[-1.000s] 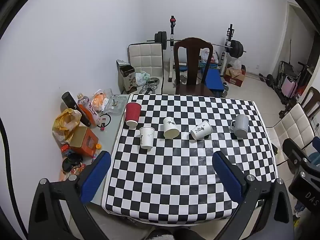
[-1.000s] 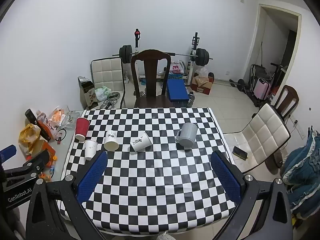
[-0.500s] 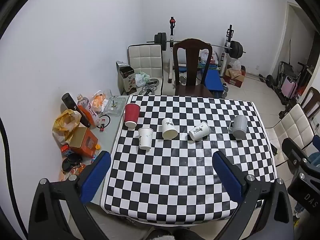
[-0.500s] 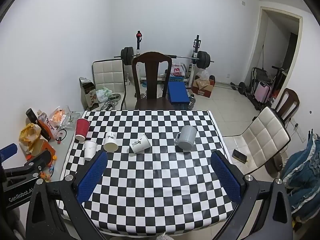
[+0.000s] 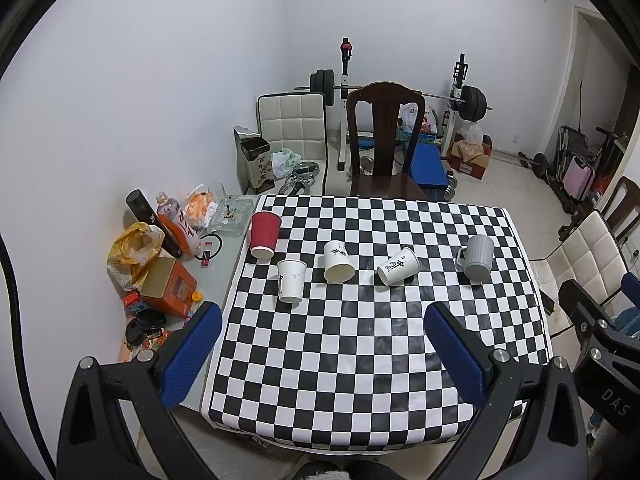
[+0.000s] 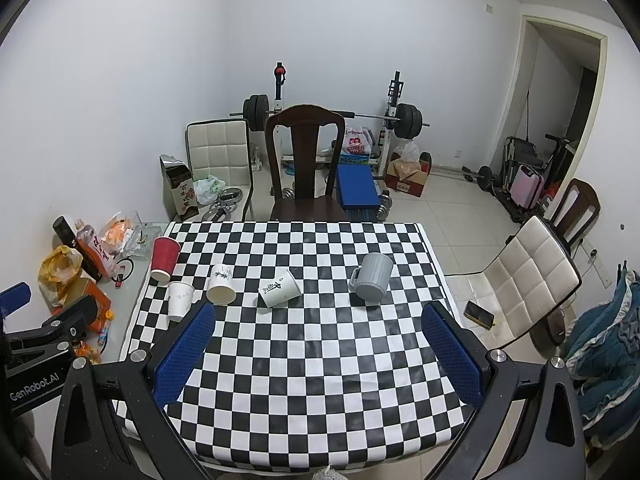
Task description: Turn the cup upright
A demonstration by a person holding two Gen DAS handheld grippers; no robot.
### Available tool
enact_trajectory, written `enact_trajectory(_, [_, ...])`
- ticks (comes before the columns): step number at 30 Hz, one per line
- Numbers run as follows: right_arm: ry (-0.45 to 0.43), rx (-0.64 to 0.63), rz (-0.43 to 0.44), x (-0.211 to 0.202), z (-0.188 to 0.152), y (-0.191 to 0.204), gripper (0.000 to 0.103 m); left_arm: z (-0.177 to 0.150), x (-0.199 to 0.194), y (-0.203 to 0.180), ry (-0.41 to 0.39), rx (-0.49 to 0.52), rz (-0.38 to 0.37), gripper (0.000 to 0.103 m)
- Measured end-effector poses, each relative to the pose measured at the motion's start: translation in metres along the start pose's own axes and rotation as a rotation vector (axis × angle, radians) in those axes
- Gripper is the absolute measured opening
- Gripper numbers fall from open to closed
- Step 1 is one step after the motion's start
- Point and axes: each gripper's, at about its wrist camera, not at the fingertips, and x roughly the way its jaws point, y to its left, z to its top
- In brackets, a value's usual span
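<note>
So both grippers are up above the near edge of the table with the black-and-white checkered cloth, well back from everything on it. The left gripper has its blue-padded fingers spread wide with nothing between them, and the right gripper is the same deal, wide apart and empty. Across the middle of the cloth there's a loose row of cups: a red ribbed paper cup standing upside down at the left edge, a plain white paper cup upright just in front of it, a white paper cup with a small plant print mouth-down next to that, then a white paper cup with black calligraphy lying on its side, mouth pointing toward the near left. Further right, apart from the rest, a grey ribbed mug with a handle sits upside down. A dark wooden chair stands at the table's far side.
</note>
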Motion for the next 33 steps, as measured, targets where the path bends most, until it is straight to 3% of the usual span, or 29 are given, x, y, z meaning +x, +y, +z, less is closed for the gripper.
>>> enact_trajectory(33, [-0.004, -0.006, 0.000, -0.0044, -0.0006, -0.0034, 0.103, -0.0028, -0.0058, 0.0001, -0.010, -0.003, -0.001, 0.103])
